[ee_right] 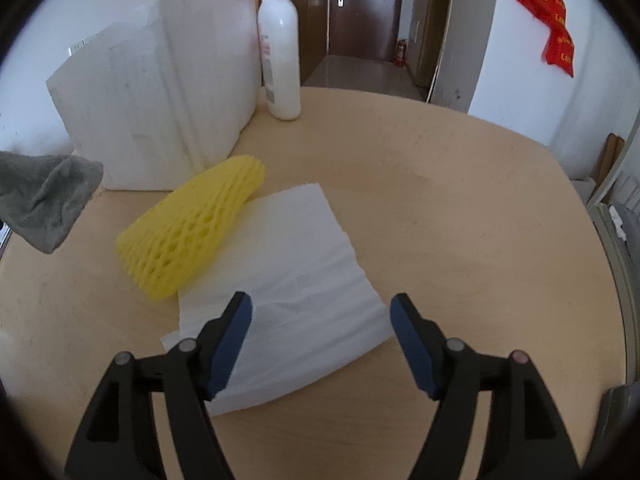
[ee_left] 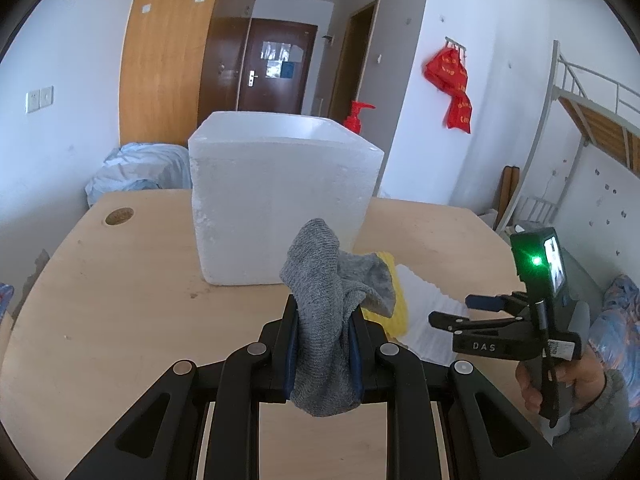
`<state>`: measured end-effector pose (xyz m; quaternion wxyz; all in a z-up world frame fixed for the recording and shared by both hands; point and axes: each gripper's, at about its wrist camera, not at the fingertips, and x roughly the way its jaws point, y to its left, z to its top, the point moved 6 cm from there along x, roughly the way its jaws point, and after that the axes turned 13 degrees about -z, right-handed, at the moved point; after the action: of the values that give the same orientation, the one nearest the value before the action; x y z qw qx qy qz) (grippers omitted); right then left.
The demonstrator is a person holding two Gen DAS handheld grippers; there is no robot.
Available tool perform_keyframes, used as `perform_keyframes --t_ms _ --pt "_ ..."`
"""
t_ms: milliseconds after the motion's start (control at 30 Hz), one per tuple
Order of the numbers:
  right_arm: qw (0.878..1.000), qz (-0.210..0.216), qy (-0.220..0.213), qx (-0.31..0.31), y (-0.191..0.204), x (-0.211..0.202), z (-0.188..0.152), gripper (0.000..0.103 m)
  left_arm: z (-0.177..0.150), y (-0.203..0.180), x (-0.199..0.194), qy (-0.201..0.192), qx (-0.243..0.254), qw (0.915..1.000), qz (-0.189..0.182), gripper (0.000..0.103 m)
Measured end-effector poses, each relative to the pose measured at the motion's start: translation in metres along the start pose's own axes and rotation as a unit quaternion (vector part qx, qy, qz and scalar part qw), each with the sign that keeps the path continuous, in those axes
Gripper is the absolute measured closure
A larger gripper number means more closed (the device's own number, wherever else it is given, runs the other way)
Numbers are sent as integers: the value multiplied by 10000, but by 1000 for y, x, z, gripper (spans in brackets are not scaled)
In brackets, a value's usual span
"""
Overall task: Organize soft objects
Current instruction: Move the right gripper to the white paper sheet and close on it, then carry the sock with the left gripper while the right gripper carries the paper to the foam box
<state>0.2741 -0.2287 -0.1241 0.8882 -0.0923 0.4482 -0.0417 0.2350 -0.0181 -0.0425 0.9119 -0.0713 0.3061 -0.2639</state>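
Left gripper (ee_left: 323,354) clamps gray sock (ee_left: 320,320) just short of foam box (ee_left: 280,196) straight ahead; right gripper (ee_right: 320,336), open, hovers over white sheet (ee_right: 296,280) on desk (ee_right: 460,220).

The only text that reads clearly is "DAS", in pale capitals on the black body of the right gripper (ee_left: 482,312), seen from the left wrist view. The red cloth hanging (ee_left: 454,84) on the wall carries gold characters, too small to make out. The white bottle (ee_right: 280,56) at the far edge of the worktop has a printed label along its side, but the print is blurred and unreadable.
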Motion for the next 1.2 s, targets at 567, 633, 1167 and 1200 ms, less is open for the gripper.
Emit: perform_keyframes --t_ms 567,633,1167,1200 --pt "9997 -47 138 -204 10 -6 -7 80 -1 2 -1 -4 -43 10000 -35 81" --pt "9998 -21 132 -128 7 -9 -8 89 0 2 -3 -36 -99 9999 -90 81" --pt "9925 39 -943 778 -56 -99 9 91 1 -18 -5 -102 71 9998 -143 81" --pt "9928 6 -907 779 -57 -98 6 91 0 -18 -6 -117 90 9998 -138 81"
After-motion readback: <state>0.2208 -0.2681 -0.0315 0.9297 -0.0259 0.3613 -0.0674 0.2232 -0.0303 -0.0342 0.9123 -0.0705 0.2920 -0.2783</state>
